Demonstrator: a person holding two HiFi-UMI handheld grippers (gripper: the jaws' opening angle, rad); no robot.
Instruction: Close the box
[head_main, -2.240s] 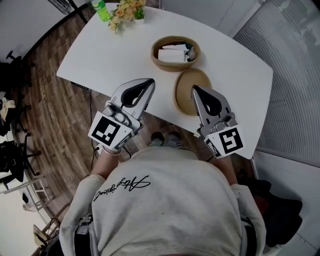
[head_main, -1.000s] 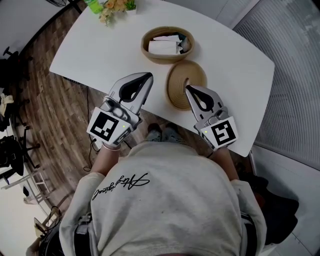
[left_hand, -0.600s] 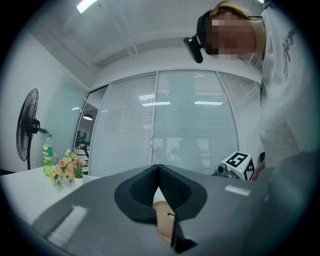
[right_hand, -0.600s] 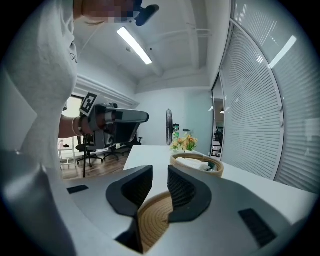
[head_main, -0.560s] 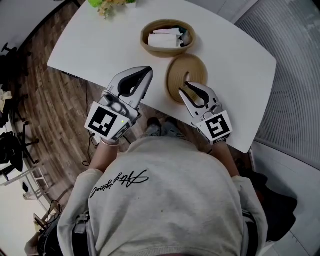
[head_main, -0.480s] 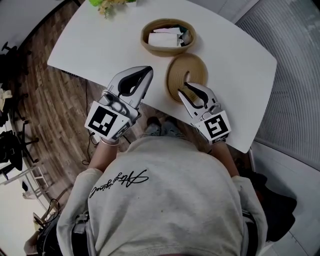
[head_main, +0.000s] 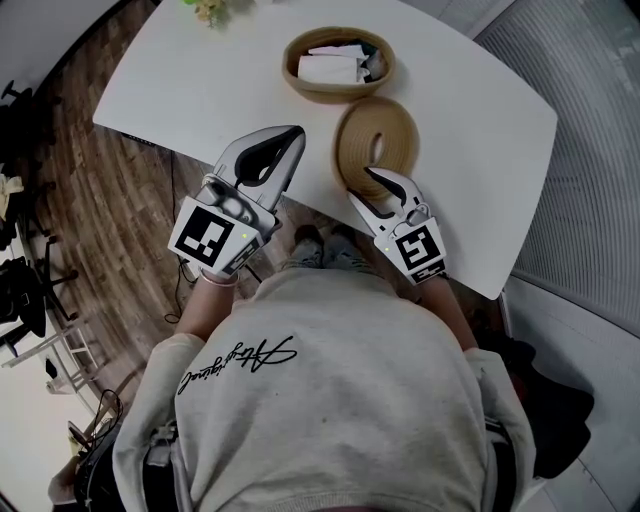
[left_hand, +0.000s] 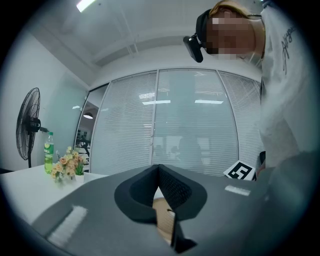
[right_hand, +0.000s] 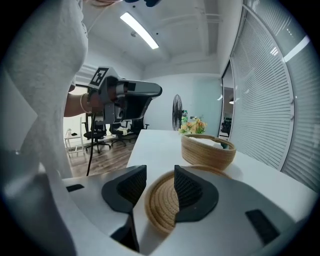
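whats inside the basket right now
White flat packs fill most of the basket, with a darker item at one side. Whatever lies under them is covered. The lid lies beside the basket, not on it.

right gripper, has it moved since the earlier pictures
Yes. The right gripper has dropped toward the round woven lid on the white table. Its jaws have just been opening, and the lid's near rim is now between them, not pressed.
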